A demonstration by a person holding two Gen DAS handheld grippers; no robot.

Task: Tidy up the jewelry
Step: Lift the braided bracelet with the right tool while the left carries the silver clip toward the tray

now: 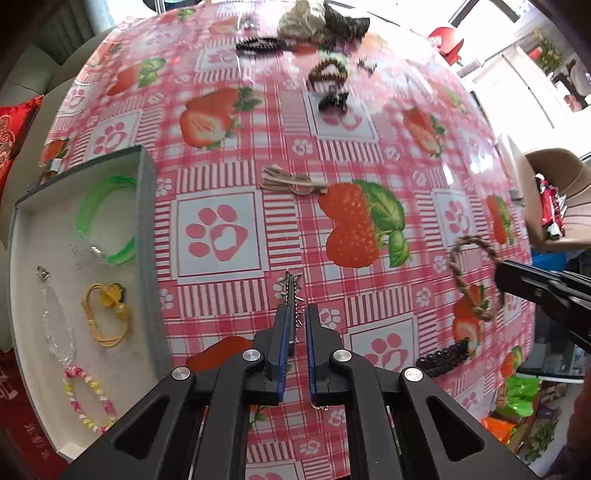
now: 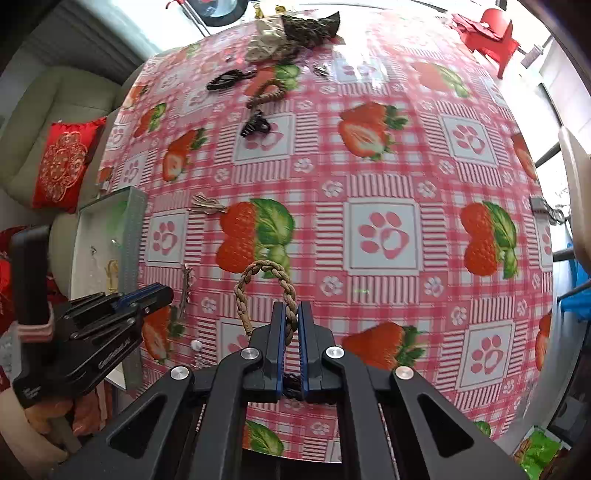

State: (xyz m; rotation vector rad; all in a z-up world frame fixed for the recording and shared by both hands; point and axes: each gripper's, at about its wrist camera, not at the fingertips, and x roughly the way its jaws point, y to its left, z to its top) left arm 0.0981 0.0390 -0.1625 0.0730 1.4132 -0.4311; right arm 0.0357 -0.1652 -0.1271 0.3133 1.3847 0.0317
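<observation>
My left gripper (image 1: 297, 325) stands over a silver star hair clip (image 1: 291, 295) that lies between its slightly parted fingers; a gap shows on the right side. My right gripper (image 2: 291, 317) is shut on a braided rope bracelet (image 2: 266, 288) and holds it above the table; it also shows in the left wrist view (image 1: 472, 273). A grey tray (image 1: 147, 236) at the left holds a green bangle (image 1: 107, 218), a yellow cord piece (image 1: 107, 314), a clear bead string (image 1: 55, 332) and a pink-yellow bead bracelet (image 1: 88, 398).
On the strawberry tablecloth lie a beige hair-tie bundle (image 1: 291, 181), a dark comb clip (image 1: 443, 358), a black claw clip (image 1: 334, 101), a brown loop (image 1: 327, 72), a black clip (image 1: 258, 46) and a cloth heap (image 1: 317, 18). A chair (image 1: 561, 192) stands at the right.
</observation>
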